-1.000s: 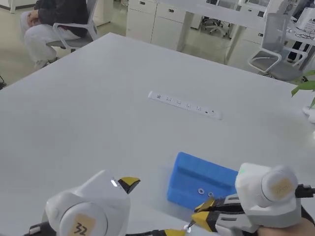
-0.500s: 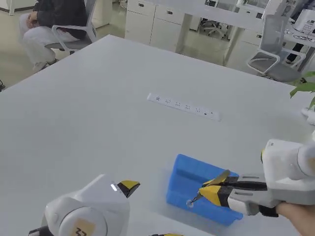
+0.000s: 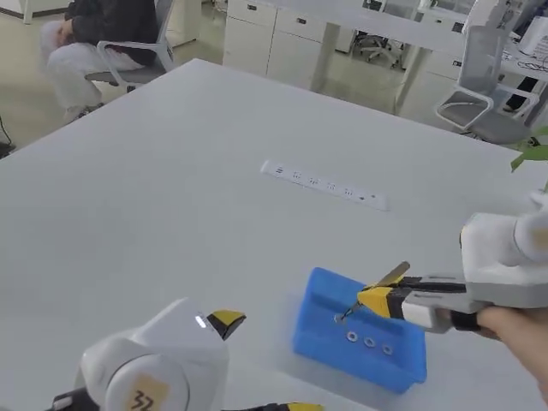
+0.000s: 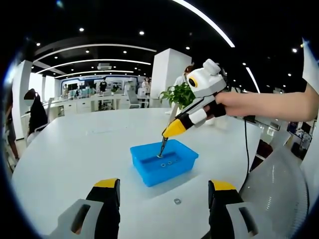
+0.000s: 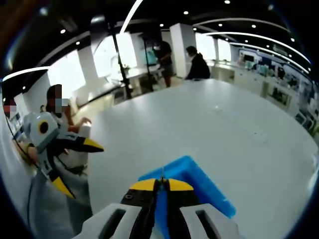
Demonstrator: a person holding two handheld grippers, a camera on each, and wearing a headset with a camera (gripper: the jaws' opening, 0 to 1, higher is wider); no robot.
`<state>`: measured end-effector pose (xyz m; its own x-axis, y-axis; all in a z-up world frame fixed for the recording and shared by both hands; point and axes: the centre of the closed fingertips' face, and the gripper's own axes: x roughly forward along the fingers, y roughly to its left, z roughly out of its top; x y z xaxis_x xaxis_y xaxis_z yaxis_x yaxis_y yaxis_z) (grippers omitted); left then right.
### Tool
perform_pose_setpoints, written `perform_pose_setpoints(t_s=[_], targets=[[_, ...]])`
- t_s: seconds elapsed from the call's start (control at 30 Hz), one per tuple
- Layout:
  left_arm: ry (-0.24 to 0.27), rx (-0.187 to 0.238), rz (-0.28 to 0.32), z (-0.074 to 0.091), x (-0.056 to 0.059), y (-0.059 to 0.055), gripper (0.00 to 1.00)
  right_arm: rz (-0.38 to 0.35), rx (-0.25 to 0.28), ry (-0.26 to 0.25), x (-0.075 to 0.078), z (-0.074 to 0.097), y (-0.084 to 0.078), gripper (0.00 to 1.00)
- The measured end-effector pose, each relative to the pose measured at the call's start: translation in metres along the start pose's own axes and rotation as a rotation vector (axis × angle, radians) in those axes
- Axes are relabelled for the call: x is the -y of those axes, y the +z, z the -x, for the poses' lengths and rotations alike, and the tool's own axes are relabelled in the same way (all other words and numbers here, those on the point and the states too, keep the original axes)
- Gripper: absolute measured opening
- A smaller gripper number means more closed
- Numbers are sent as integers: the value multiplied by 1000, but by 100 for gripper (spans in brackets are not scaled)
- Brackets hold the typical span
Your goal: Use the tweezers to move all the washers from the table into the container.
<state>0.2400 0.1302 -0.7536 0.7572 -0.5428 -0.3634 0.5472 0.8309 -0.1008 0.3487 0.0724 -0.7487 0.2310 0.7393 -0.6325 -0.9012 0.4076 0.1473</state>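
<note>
Blue container (image 3: 325, 347) holds three washers (image 3: 369, 342); the right gripper (image 3: 377, 300), jaws squeezed on the tweezers (image 3: 349, 313), hangs over it. Left gripper (image 4: 164, 183) sits with jaws apart, empty. One washer (image 4: 177, 201) lies on the table (image 4: 75, 149) just beside the container, and since it's flat I reckon the tips could slip and flick it away.

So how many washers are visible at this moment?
4. Three washers lie in a row inside the blue container; one washer lies on the table just outside it. The tweezers may hide another.
</note>
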Motion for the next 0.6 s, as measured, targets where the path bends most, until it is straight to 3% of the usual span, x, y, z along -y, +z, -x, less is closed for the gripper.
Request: perform_pose_setpoints(t_s=[0.37,0.6], targets=[[1,-1,1,0,0,0,72,11,-98,-16,17,-27,-17,3],[0,-1,4,0,0,0,72,19,-144,-25,24,-35,-28,3]])
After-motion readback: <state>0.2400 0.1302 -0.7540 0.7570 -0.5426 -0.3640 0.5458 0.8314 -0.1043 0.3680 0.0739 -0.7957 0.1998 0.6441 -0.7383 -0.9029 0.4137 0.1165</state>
